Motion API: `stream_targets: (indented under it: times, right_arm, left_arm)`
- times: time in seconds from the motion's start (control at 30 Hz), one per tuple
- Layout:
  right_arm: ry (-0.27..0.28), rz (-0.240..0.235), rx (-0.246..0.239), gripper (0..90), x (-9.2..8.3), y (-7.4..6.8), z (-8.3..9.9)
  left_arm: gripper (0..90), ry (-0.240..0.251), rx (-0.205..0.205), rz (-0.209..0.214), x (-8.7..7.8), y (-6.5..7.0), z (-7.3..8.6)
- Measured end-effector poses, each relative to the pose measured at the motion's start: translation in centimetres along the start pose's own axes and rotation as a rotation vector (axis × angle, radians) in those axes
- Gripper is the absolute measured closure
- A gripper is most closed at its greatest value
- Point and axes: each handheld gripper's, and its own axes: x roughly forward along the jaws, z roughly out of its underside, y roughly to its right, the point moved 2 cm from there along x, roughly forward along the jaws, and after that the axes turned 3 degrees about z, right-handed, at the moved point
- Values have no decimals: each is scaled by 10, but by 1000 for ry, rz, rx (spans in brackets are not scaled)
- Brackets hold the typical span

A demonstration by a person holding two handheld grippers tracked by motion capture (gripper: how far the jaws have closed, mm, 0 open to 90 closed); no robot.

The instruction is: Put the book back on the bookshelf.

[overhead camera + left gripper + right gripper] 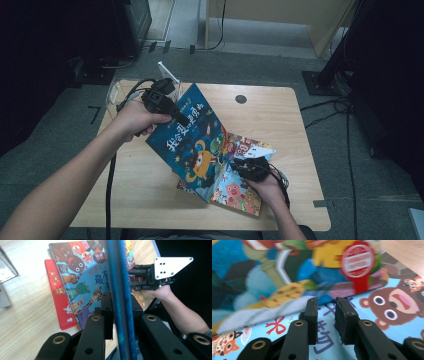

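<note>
A dark blue picture book point(192, 145) stands tilted up on the table, its top edge raised to the left. My left gripper point(183, 120) is shut on that top edge, and in the left gripper view the book point(117, 277) runs edge-on between the jaws of the gripper point(121, 298). Under it lies a flat light-blue animal book point(240, 192) on a red book point(58, 297). My right gripper point(236, 163) hovers over the flat book point(392, 322) at the blue book's lower edge point(274, 270). The jaws of the right gripper point(325, 301) stand open with nothing between them.
The books lie on a wooden table point(140, 200) with a dark round grommet point(241, 99) near its back edge. A clear container point(7, 270) sits at the table's back left. Cables and a dark stand base point(322, 82) are on the floor to the right.
</note>
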Motion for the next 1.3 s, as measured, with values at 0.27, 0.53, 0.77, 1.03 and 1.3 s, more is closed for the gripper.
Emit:
stream_targets:
  times: [0.27, 0.53, 0.77, 1.03, 1.3]
  right_arm:
    - [16, 19, 14, 692, -4, 5, 0]
    - [8, 19, 19, 679, -2, 7, 1]
    - [14, 40, 32, 613, -1, 8, 1]
    - [12, 60, 18, 581, 2, 12, 2]
    - [27, 50, -6, 540, 6, 11, 1]
  left_arm:
    - [817, 0, 7, -36, -27, -1, 14]
    - [817, 69, -33, -59, -65, -10, 37]
    - [810, 101, -63, -79, -84, -22, 56]
    - [811, 123, -124, -106, -97, -41, 80]
    - [811, 183, -167, -128, -120, -56, 104]
